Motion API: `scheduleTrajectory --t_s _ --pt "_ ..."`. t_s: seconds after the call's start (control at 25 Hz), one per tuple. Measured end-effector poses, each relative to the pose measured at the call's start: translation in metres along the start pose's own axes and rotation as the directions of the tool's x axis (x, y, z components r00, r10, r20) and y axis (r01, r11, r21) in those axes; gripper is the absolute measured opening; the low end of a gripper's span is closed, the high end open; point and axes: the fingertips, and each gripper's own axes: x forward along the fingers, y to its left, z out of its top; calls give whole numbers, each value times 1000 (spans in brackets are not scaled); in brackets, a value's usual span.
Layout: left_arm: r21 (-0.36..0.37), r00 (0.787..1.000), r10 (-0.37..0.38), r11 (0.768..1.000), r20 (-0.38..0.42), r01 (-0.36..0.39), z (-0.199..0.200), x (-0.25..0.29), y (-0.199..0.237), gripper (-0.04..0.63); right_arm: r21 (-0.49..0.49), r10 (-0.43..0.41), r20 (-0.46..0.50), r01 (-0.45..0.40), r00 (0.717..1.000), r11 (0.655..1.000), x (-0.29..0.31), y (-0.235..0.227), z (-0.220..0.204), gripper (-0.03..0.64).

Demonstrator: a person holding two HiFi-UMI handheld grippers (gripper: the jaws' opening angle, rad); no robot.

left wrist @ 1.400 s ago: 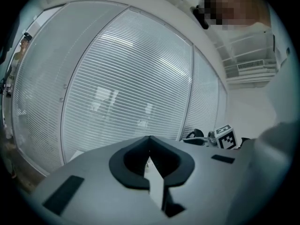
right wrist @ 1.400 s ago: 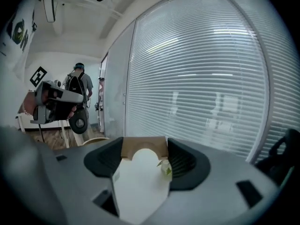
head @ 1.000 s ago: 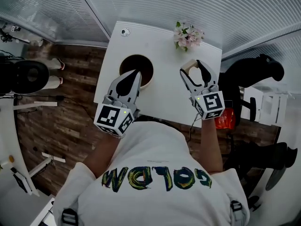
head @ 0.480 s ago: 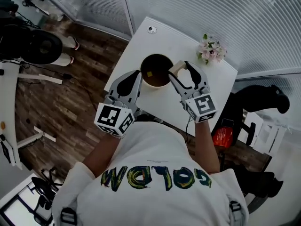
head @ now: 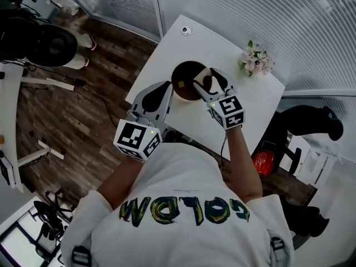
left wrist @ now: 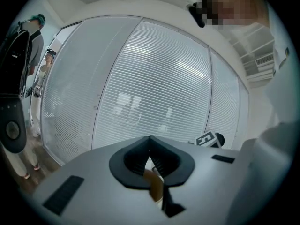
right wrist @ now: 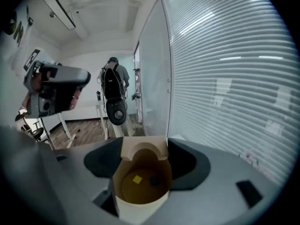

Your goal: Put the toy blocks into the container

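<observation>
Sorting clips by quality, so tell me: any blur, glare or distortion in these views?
Head view: evenly lit, edges bowed. Left gripper view: fisheye, dark corners, soft close up. Right gripper view: blinds curve, yet the container reads sharp.

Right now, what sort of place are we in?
Probably an office or lab room: a white table stands by glass partition walls with horizontal blinds, on a wood-look floor, with a black office chair nearby.

The round brown container [head: 184, 71] is set on the white table [head: 250, 104], left of the pink flower bunch [head: 257, 59]; a small yellow block [right wrist: 137, 179] is contained inside.
</observation>
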Motion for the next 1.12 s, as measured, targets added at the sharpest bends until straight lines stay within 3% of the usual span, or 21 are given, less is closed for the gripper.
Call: scheduleTrajectory --t_s 0.2,0.52,0.88,1.12 --pt "-14 1000 12 1000 -18 -13 -8 -3 8 9 3 22 -115 -22 993 1000 38 1 -35 299" --pt "-26 999 21 999 -32 -22 -14 -5 18 9 46 32 -128 -27 991 999 39 2 -43 314" --pt "-7 999 -41 999 -11 40 0 8 2 9 75 -66 43 63 997 995 -12 -19 23 279" --pt "17 995 -97 995 18 96 14 21 -15 9 112 -178 208 157 962 981 -76 -29 74 194"
